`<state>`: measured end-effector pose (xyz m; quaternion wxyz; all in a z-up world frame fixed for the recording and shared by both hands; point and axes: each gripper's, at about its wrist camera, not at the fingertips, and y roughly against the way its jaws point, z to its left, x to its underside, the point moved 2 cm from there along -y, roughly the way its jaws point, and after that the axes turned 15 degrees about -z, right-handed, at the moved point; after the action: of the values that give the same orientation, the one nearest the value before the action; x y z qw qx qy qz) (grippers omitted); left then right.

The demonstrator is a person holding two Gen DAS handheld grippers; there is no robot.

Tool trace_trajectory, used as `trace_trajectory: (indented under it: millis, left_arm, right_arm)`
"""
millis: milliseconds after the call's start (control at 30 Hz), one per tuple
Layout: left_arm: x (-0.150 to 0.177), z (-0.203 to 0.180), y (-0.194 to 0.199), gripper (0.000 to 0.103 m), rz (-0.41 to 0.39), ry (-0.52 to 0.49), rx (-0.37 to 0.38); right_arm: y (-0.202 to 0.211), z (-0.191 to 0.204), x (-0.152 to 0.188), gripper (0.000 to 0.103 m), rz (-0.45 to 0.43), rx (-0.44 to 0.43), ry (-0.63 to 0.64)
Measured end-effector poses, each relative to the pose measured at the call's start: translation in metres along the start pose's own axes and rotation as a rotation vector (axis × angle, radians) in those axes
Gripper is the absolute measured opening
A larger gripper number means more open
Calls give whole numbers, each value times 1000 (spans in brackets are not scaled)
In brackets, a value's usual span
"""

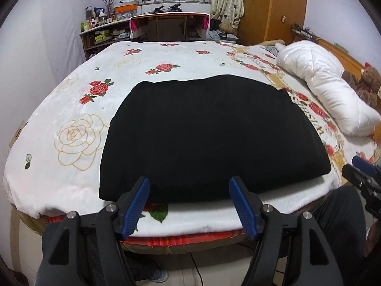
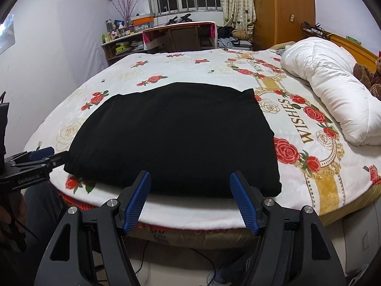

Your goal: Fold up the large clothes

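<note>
A black garment (image 1: 209, 135) lies folded into a flat rectangle on the rose-print bed blanket (image 1: 78, 109), near the bed's front edge. It also shows in the right wrist view (image 2: 176, 138). My left gripper (image 1: 189, 186) is open and empty, held just off the front edge of the garment. My right gripper (image 2: 190, 181) is open and empty too, in front of the garment's near edge. The right gripper shows at the right edge of the left wrist view (image 1: 362, 171). The left gripper shows at the left of the right wrist view (image 2: 40, 158).
A rolled white duvet (image 1: 326, 88) and a teddy bear (image 1: 369, 81) lie at the bed's right side. A desk (image 1: 169, 26), cluttered shelves (image 1: 104, 28) and a wooden wardrobe (image 1: 271, 7) stand beyond the bed. Cables run on the floor below.
</note>
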<state>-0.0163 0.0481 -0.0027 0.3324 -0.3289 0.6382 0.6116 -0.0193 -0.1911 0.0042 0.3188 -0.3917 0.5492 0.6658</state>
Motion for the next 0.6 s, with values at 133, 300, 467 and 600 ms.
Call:
trace_trajectory:
  millis: [133,300,467,600]
  left_arm:
    - [2,-1,-2,72,5,6,13]
    - [3,2,-3,72,6,24,19]
    - [3,-2,-6,72,16,16,15]
    - [4,-2,-8,72,22,26,22]
  right_arm:
    - [-2,4,3,69,13,1,7]
    - [-6,4,6,69,29,4,6]
    - [-10,3,8,69,41,3,6]
    - [-12,2,8,69,48,4,3]
